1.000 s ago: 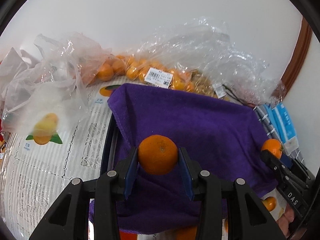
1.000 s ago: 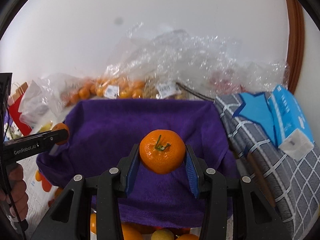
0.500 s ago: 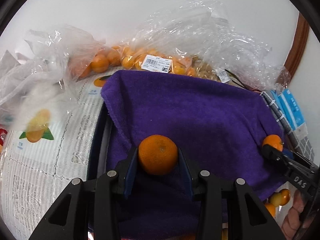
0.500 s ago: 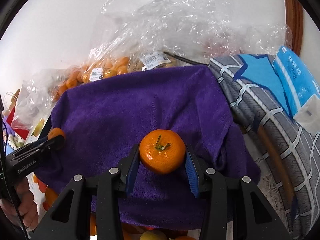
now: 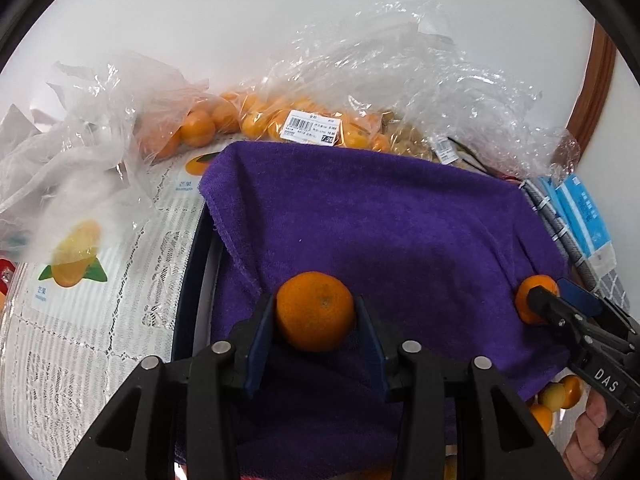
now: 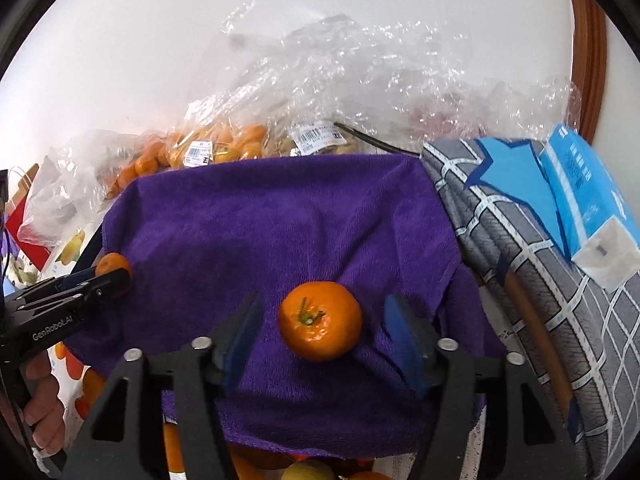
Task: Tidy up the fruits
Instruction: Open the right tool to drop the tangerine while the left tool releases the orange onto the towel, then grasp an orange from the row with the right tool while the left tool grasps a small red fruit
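Right gripper [image 6: 320, 336] jaws were opening, clear of the tangerine [image 6: 320, 321] resting on the purple towel [image 6: 280, 232] dead centre between them at lower middle.

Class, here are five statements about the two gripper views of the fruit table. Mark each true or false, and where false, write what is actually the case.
1. The towel under both grippers is purple. True.
2. The right gripper is clamped tight on its orange. False: its jaws are opening, with clear gaps either side of the orange, which lies on the towel.
3. The orange between the fingers of the left gripper shows a green stem. False: only a small dimple shows; the stem is on the right gripper's orange.
4. Clear plastic bags of oranges lie behind the towel, by the wall. True.
5. A red box sits on the checked grey cloth. False: the pack there is blue.
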The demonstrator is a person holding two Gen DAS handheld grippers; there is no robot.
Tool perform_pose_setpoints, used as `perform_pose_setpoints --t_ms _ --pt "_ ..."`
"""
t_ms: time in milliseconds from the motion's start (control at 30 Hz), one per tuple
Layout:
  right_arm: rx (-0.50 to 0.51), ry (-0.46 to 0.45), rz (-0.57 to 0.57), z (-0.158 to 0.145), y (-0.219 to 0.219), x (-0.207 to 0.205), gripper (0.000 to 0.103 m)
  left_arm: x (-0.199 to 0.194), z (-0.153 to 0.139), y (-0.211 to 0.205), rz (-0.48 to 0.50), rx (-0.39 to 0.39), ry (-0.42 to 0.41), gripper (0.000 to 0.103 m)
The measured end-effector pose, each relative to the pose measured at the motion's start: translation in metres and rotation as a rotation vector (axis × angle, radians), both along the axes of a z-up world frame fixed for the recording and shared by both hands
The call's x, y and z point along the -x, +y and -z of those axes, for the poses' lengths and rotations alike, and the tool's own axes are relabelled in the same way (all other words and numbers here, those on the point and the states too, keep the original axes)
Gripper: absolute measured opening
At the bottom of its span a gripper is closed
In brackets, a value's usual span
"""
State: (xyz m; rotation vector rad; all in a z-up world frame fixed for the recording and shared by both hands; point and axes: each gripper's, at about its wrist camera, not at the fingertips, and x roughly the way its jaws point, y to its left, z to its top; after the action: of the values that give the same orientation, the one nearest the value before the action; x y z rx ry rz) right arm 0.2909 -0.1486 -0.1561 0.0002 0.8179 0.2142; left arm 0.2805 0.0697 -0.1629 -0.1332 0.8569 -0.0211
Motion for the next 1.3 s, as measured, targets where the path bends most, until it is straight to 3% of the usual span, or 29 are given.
perform_pose_setpoints --t_ms 67,233,433,567,733,933,1133,1300 --pt "0.001 -0.012 0.001 -0.003 0.001 0.003 0.068 0.003 -0.005 0.0 0.004 0.005 -0.028 0.054" --pt "-0.01 -0.067 -0.004 -0.01 0.001 0.014 0.068 0.011 -0.012 0.0 -0.006 -0.016 -0.111 0.055" --pt "0.0 -0.096 0.037 -0.019 -0.003 0.018 0.068 0.015 -0.014 0.006 -0.041 -0.008 -0.149 0.055" --pt "-0.009 -0.126 0.069 -0.026 -0.009 0.024 0.068 0.024 -0.02 0.004 -0.054 -0.057 -0.218 0.055" --pt "0.01 -0.104 0.068 -0.028 -0.017 0.028 0.068 0.025 -0.02 0.011 -0.039 0.042 -0.229 0.054" --pt "0.013 -0.144 0.073 -0.035 -0.031 0.052 0.067 0.026 -0.017 0.018 -0.044 0.086 -0.235 0.054" --pt "-0.041 -0.07 0.065 -0.011 -0.055 0.076 0.063 0.025 -0.016 0.018 -0.046 0.105 -0.236 0.054" --pt "-0.102 -0.022 0.042 0.002 -0.066 0.09 0.058 0.031 -0.019 0.012 -0.033 0.073 -0.262 0.054"
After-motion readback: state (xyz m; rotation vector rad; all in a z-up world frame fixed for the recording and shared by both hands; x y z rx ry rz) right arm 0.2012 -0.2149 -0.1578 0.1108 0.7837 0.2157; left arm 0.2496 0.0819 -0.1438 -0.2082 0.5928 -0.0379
